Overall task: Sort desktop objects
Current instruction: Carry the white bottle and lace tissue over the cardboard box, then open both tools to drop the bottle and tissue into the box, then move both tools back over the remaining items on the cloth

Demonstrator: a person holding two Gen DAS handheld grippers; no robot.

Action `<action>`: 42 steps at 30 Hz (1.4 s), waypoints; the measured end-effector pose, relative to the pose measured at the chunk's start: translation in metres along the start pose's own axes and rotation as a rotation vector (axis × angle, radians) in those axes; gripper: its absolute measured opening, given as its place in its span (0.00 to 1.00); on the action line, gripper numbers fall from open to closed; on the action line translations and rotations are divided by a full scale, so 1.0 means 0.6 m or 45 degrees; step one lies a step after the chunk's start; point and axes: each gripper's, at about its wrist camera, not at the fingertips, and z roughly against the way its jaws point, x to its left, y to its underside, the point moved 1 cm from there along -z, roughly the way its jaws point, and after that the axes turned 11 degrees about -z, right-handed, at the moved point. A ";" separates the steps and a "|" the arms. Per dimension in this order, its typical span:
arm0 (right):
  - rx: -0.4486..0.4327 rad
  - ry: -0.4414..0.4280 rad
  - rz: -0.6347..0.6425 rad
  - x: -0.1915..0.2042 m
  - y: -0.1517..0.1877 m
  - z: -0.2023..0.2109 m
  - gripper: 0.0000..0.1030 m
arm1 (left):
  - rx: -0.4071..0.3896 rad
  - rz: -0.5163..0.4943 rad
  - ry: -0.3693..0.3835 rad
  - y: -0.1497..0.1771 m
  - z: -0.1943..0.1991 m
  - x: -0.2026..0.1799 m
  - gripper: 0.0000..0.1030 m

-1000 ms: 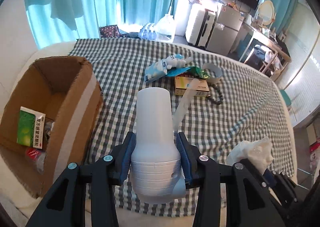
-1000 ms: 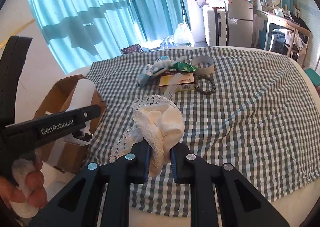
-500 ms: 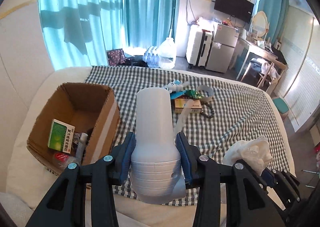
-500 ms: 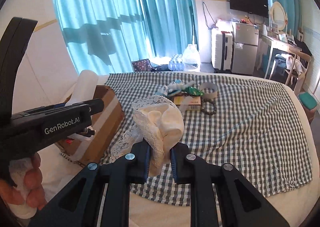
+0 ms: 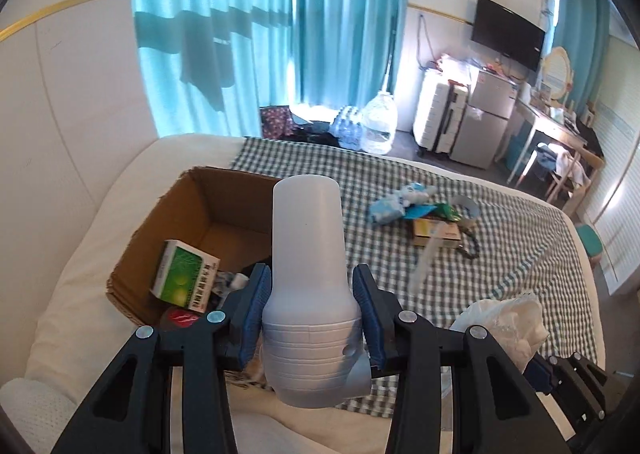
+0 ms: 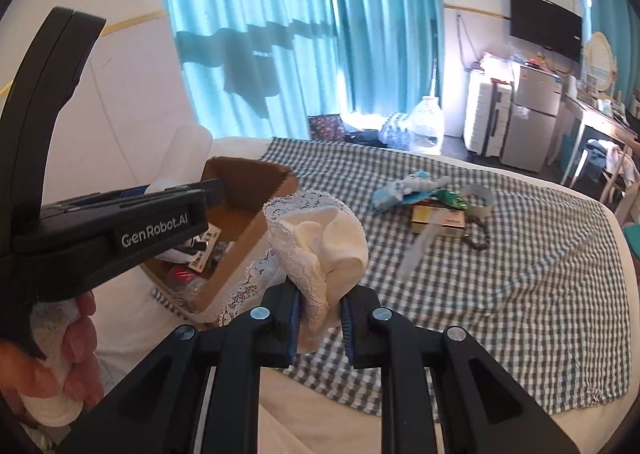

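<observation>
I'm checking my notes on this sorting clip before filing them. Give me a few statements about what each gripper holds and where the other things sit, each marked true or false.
1. The left gripper is shut on the white plastic bottle. True.
2. The right gripper is open and holds nothing. False: it is shut on the cream lace cloth.
3. The cardboard box already holds a green and white carton. True.
4. The yellow carton lies inside the cardboard box. False: it lies on the checked cloth, among the loose items.
5. The white plastic bottle is lying on the checked cloth. False: it is held in the air, near the box.
</observation>
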 end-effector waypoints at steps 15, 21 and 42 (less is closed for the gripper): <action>0.164 -0.166 0.102 0.134 -0.010 -0.154 0.16 | 0.149 0.168 -0.182 0.048 -0.102 0.216 0.42; 0.238 -0.170 0.118 0.165 -0.030 -0.230 0.17 | 0.227 0.187 -0.174 0.078 -0.157 0.257 0.42; 0.094 -0.186 -0.111 0.103 -0.091 -0.249 0.68 | 0.212 0.119 -0.093 0.065 -0.192 0.227 0.90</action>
